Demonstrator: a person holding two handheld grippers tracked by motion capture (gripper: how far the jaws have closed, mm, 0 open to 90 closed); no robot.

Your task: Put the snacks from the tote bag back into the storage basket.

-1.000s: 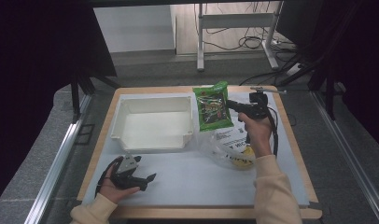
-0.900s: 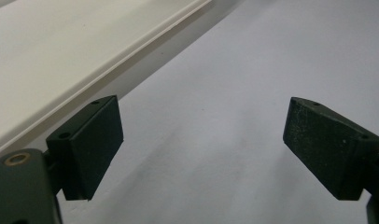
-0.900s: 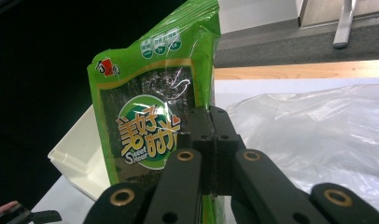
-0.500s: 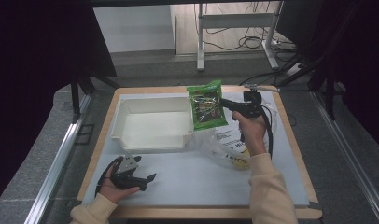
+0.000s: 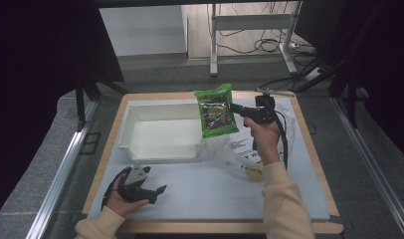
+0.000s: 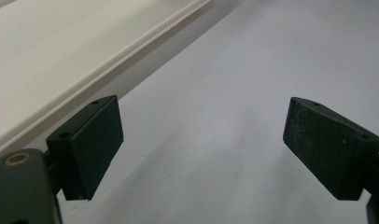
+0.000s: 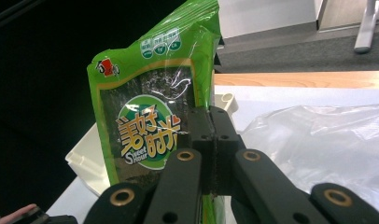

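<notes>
The right gripper's fingers [image 7: 211, 135] clamp the green snack packet's [image 5: 215, 110] edge at frame centre, above the white tray's [image 5: 140, 144] right rim, bare worktop [image 5: 210, 191] below.

White bin [image 5: 140, 130] left on the table [image 5: 309, 149], crumpled clear plastic bag [image 5: 240, 154] just right.

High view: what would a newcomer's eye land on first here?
The bright green snack packet, held up in the air by the right gripper over the right end of the white tray. Next, the crumpled clear plastic bag lying right of the tray, and the left gripper resting open at the table's near left.
</notes>
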